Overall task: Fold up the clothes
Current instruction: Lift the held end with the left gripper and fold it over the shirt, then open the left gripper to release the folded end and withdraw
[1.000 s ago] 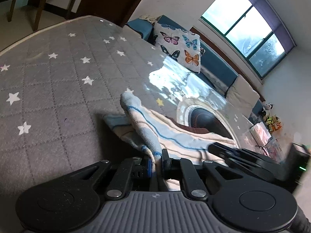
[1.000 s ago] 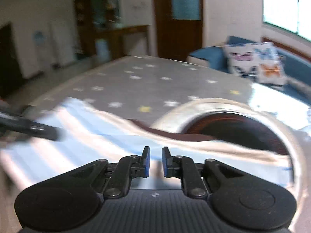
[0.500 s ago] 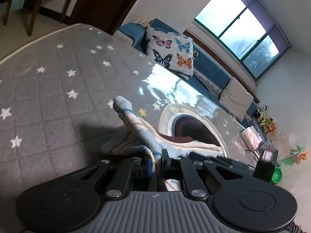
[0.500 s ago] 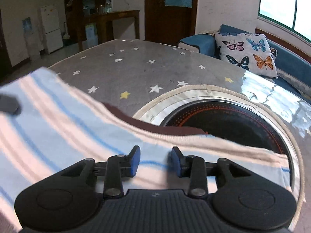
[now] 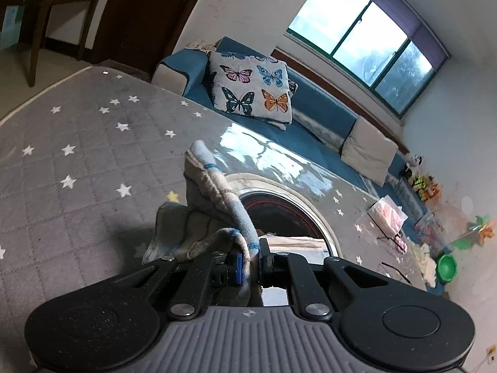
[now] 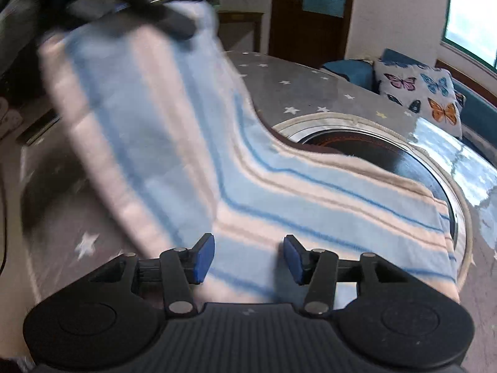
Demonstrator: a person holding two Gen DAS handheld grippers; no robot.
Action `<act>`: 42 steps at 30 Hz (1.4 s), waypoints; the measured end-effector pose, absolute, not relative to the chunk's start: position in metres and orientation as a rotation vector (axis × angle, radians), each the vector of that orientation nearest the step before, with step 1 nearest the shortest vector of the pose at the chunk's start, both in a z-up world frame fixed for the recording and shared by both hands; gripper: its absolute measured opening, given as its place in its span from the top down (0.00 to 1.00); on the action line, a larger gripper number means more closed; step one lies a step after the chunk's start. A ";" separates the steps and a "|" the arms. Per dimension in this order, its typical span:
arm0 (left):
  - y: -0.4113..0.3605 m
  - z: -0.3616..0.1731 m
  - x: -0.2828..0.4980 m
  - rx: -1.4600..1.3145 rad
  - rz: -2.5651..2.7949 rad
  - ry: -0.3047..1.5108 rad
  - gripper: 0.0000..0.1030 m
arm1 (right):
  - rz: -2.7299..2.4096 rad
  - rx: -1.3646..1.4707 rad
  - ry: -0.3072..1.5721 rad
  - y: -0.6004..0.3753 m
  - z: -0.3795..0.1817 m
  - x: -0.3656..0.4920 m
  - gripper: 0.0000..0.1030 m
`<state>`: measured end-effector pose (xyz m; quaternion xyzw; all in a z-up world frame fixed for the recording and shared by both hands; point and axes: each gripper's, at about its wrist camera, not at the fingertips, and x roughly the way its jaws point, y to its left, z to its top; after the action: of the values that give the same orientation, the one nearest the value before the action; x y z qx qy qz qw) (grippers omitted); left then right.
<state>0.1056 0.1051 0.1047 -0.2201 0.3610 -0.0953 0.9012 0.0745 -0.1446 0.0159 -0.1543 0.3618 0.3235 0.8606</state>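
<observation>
A light blue and cream striped cloth [image 6: 279,199] lies on the grey star-patterned table [image 6: 295,90], partly over a round dark inset [image 6: 372,149]. My left gripper [image 5: 250,262] is shut on one end of the cloth [image 5: 217,205] and holds it lifted above the table; that raised, blurred end and the left gripper [image 6: 161,15] show at the top left of the right wrist view. My right gripper [image 6: 248,258] is open and empty, its blue pads [image 6: 203,258] just above the cloth's near edge.
A blue sofa [image 5: 310,105] with a butterfly cushion [image 5: 251,87] runs along the table's far side under a window. A pink tissue pack [image 5: 388,214] and glasses [image 5: 388,236] lie on the table's right part. A dark door [image 6: 307,15] and a wooden side table [image 5: 52,15] stand behind.
My left gripper has lifted its end of the cloth up and over. My right gripper went from shut to wide open and now holds nothing.
</observation>
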 end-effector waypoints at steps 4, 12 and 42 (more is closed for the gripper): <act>0.073 0.111 0.114 -0.401 -0.189 0.765 0.90 | 0.706 -0.312 0.739 -0.159 0.020 0.058 0.47; -0.007 0.105 0.144 -0.258 -0.165 0.833 0.90 | 0.615 -0.191 0.693 -0.226 0.034 0.060 0.41; -0.144 0.037 0.210 -0.120 -0.144 1.052 0.75 | 0.492 0.031 0.725 -0.327 0.012 0.080 0.38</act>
<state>0.2101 -0.1439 0.0371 -0.0570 0.5012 -0.0688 0.8607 0.0799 -0.3273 0.0117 0.0149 0.3510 0.2384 0.9054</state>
